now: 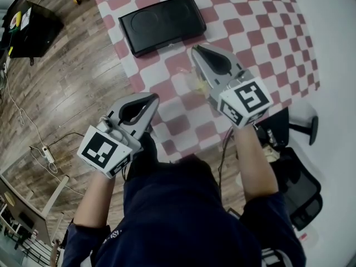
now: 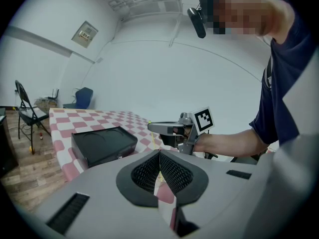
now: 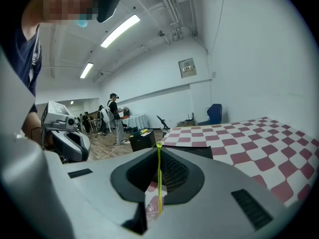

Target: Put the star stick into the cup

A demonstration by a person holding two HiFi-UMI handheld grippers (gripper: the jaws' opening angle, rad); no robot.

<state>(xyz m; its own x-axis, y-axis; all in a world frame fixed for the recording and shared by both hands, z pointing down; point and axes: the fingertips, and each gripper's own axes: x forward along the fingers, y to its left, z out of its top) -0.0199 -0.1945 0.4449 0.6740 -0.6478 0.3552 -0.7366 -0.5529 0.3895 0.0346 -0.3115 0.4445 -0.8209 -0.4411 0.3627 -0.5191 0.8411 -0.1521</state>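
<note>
Right tool [image 3: 158, 153]: jaws pinched shut on the star stick [image 3: 159, 183]. Its own view showed the stick upright, its tip poking above the jaws.
Head view: stick hardly made out. Right tool hung over the checked table [image 1: 267, 32], near the front edge.
Cup [image 3: 150, 209]: clear, glimpsed low behind the right jaws at the stick's lower end. Could not tell whether the stick was inside it.
Left tool [image 2: 159, 156]: jaws closed together, nothing between them. Held at the table's left edge, beside the wood floor [image 1: 67, 82].
Left gripper view: right tool seen side-on, a thin yellow line hanging under its tip.
Around: black tray [image 1: 161, 22] on the table beyond both tools. Folding chair [image 2: 27, 114] by the far end. People [image 3: 113, 111] stood far back.
</note>
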